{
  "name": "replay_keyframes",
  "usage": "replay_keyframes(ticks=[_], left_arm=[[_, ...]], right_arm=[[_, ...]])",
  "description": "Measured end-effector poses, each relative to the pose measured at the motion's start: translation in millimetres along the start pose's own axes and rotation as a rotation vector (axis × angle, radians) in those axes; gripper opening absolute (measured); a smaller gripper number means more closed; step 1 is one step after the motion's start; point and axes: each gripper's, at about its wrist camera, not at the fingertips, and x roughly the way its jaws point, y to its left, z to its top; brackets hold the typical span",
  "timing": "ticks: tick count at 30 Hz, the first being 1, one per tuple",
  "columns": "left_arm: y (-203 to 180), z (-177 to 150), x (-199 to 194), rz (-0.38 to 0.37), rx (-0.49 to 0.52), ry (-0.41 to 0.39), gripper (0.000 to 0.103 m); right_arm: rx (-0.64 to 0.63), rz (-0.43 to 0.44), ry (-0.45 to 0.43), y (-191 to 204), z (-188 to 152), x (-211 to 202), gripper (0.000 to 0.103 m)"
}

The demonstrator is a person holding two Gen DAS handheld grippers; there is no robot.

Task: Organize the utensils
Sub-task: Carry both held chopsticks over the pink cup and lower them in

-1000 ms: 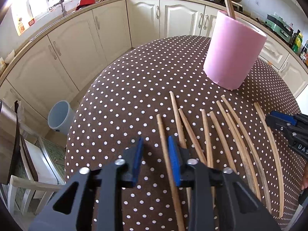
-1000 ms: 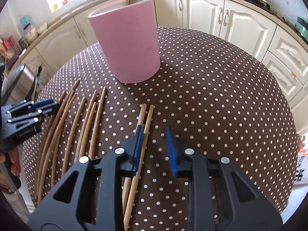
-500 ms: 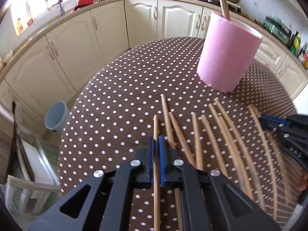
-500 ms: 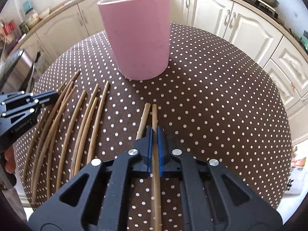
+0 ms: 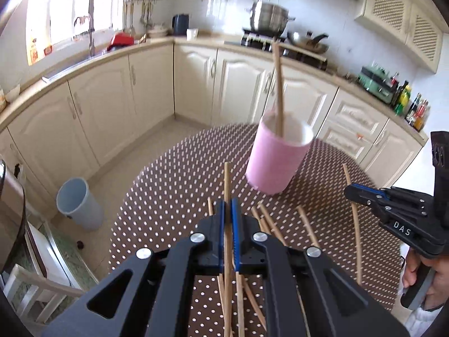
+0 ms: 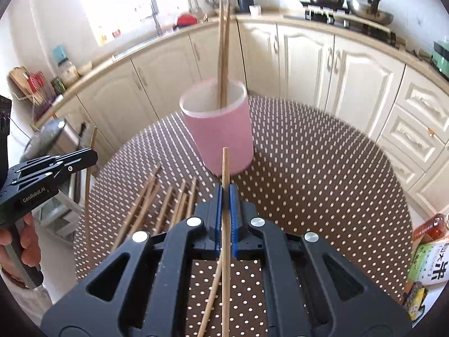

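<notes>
Two grippers, left [image 5: 228,210] and right [image 6: 225,196], each clamp one chopstick [image 5: 227,185]; lower ends hidden behind jaws; pink cup [image 6: 221,134] blurred.

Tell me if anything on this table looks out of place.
Loose chopsticks lie scattered on the table beside the pink cup, some crossing, though two already stand in it. Each gripper, left and right, holds one.

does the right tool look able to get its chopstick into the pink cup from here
Probably yes. The right tool is shut on a chopstick, held above the table, and the pink cup stands straight ahead with its mouth open, holding only two chopsticks; nothing lies between.
</notes>
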Motion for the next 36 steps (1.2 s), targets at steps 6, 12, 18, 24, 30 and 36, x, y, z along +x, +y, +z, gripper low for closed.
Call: replay_keyframes(ticks=[6, 12, 18, 24, 30, 36], left_arm=[[-14.2, 8.9, -41.7, -0.023, 0.013, -0.094, 0.005], [-35.8, 16.4, -70.1, -0.054, 0.035, -0.163, 0.005], [-59.1, 31.5, -79.5, -0.079, 0.062, -0.217, 0.005], [-78.0, 57.2, -75.4, -0.101, 0.066, -0.278, 0.005], [-86.6, 92.9, -74.9, -0.117, 0.035, -0.36, 0.005], [-86.0, 123.9, -72.7, -0.103, -0.01, -0.459, 0.005]], right_arm=[[-0.013, 0.028, -0.107, 8.9, 5.7, -42.2, 0.005], [-0.04, 0.035, -0.177, 16.2, 16.0, -71.5, 0.005], [-0.063, 0.033, -0.235, 21.0, 29.0, -85.9, 0.005], [-0.076, 0.028, -0.302, 24.9, 50.5, -98.3, 0.005], [-0.08, 0.018, -0.38, 23.0, 81.8, -110.0, 0.005], [-0.07, 0.017, -0.455, 20.0, 110.1, -110.2, 0.005]])
